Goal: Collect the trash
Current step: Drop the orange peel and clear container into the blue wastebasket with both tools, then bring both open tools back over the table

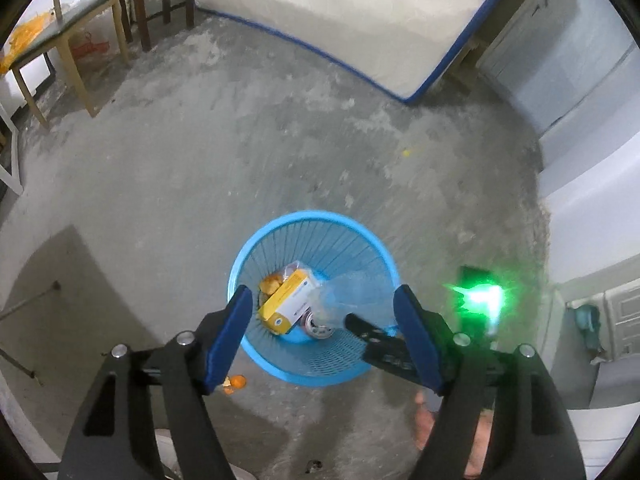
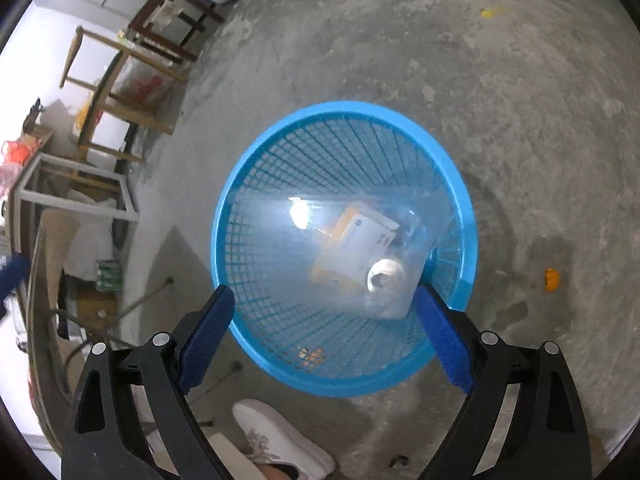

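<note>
Since both tongs point steeply down over the blue basket [image 1: 320, 376], what matters next is what lies outside it, not in it. The left gripper [image 1: 324, 328] is spread wide w/ nothing between its pads; below it, inside the basket, lie a yellow-white box [image 1: 289, 300], some orange peel [image 1: 269, 283] and a can end [image 1: 318, 325]. The right gripper [image 2: 324, 334] is spread too, and a clear plastic bottle [image 2: 352, 256] sits in the basket mouth between its jaws, blurred; we read it as loose, its cap end [image 2: 385, 276] close to the right pad, long axis running up-left across the basket. We can't tell if it touches that pad. Leftover trash we can see: an orange scrap [image 1: 235, 383] on the floor just beside the basket near the left gripper's left finger, another orange bit [image 2: 551, 279] on the floor to the right of the basket in the right view, and a yellow fleck [image 1: 406, 153] well apart. We judge the left hand nearer the first scrap, the right nearer the second; both would need to swing out off the rim and dip low to the floor.
</note>
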Motion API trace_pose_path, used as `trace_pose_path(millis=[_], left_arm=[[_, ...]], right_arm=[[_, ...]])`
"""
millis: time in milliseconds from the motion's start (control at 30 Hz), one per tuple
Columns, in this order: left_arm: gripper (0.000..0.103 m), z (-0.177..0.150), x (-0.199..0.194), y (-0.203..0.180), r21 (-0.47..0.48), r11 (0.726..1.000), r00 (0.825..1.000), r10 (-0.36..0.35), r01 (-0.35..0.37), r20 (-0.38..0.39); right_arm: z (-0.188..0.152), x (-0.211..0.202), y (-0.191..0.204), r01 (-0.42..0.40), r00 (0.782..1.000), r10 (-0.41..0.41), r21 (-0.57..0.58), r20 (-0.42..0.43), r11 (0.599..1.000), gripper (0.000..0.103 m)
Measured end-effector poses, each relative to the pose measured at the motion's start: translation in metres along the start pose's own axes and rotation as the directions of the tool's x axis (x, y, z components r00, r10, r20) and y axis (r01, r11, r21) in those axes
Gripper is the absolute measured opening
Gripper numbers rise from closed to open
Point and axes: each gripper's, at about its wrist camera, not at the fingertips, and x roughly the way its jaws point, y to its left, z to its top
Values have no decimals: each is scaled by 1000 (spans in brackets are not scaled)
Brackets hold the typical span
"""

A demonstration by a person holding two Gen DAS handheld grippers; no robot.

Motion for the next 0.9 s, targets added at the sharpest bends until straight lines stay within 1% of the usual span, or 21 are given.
trace_pose_path(millis=[100,233,267,333,367,467,500,567,700,800,867,900], left_arm=[[75,-1,-35,-1,21,1000,997,-15,13,69],[79,-13,-87,4,34,999,989,-34,29,141],[80,-20,-106,8,34,999,985,-44,39,166],[81,-32,-133,15,34,999,979,-47,41,201],[83,-41,-151,21,27,999,971,-44,39,233],[84,-67,-187,33,9,1000,957,-26,24,289],[84,-81,-202,39,-3,1000,951,-17,19,308],[85,-98,-218,47,-13,1000,945,-7,11,327],[85,-152,-252,65,-38,998,927,54,-42,371],[88,-190,-272,78,-63,995,907,100,-81,409],[94,-224,-285,90,-99,987,892,159,-129,423],[94,-239,-289,96,-125,980,885,192,-153,424]], right_arm=[[-5,0,2,4,1000,-4,-25,-12,1000,88],[-12,-5,2,19,1000,-20,-52,-10,998,88],[-14,-8,1,14,1000,-15,-51,-6,999,88],[-18,-12,-1,1,1000,-1,-49,1,999,88],[-22,-16,-1,-5,1000,5,-55,7,999,88],[-29,-22,0,12,1000,-10,-80,22,997,88],[-33,-26,0,20,999,-18,-90,30,996,88],[-39,-32,1,27,999,-23,-97,41,995,88],[-54,-55,9,27,997,-18,-119,81,993,88],[-68,-82,26,25,992,-2,-173,127,985,88],[-76,-100,41,14,988,20,-213,154,977,88],[-81,-109,50,8,986,32,-236,166,972,88]])
